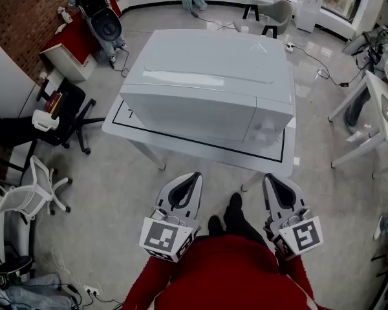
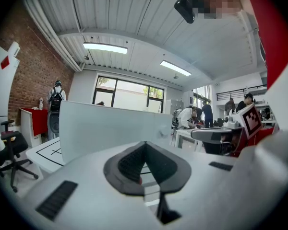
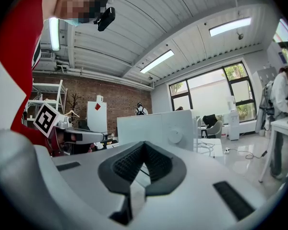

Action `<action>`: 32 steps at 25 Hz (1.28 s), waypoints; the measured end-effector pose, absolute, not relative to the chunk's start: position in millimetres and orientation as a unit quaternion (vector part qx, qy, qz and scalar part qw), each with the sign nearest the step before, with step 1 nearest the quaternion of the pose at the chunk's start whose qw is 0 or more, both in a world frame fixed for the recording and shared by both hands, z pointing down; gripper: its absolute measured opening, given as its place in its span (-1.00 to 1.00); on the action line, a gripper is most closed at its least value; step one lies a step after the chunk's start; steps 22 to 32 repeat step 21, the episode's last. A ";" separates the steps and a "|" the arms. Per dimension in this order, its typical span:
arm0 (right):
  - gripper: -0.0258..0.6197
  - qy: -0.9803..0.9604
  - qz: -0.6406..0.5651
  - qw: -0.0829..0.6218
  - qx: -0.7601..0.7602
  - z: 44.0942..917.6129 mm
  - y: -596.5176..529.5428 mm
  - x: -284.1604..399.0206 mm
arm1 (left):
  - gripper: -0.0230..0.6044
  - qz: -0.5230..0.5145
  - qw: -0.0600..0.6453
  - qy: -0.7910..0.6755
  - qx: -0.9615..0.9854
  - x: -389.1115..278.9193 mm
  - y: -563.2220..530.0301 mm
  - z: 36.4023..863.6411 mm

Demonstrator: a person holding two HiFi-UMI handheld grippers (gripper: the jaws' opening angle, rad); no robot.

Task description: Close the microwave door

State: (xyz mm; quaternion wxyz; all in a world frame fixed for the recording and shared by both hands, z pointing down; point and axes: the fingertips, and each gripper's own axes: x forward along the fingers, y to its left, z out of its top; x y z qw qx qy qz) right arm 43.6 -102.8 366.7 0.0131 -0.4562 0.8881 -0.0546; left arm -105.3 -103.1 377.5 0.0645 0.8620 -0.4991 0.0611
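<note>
A white microwave (image 1: 210,86) stands on a white table (image 1: 181,144); its door lies flat against the front, and a round knob shows on the panel at its right end. Both grippers hang in front of the table, near the person's red-sleeved body, apart from the microwave. My left gripper (image 1: 193,176) is shut with nothing between its jaws, and so is my right gripper (image 1: 273,179). The left gripper view looks level at the microwave (image 2: 110,128) past the left gripper (image 2: 145,145). In the right gripper view the microwave (image 3: 158,128) sits ahead of the right gripper (image 3: 144,145).
Office chairs (image 1: 26,192) stand at the left, with a red cabinet (image 1: 71,44) and brick wall behind them. A white desk (image 1: 375,115) is at the right, with cables on the floor beyond the table. Other people work at desks in the background.
</note>
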 end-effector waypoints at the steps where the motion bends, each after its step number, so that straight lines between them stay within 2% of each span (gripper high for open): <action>1: -0.88 0.888 -0.057 0.014 -0.456 368.0 -102.1 44.4 | -0.89 0.061 0.065 -0.500 0.861 -105.3 -102.2 377.7; 32: -0.88 0.884 -0.056 0.002 -0.463 379.0 -88.9 46.7 | -0.89 0.063 0.070 -0.510 0.855 -110.7 -84.7 385.6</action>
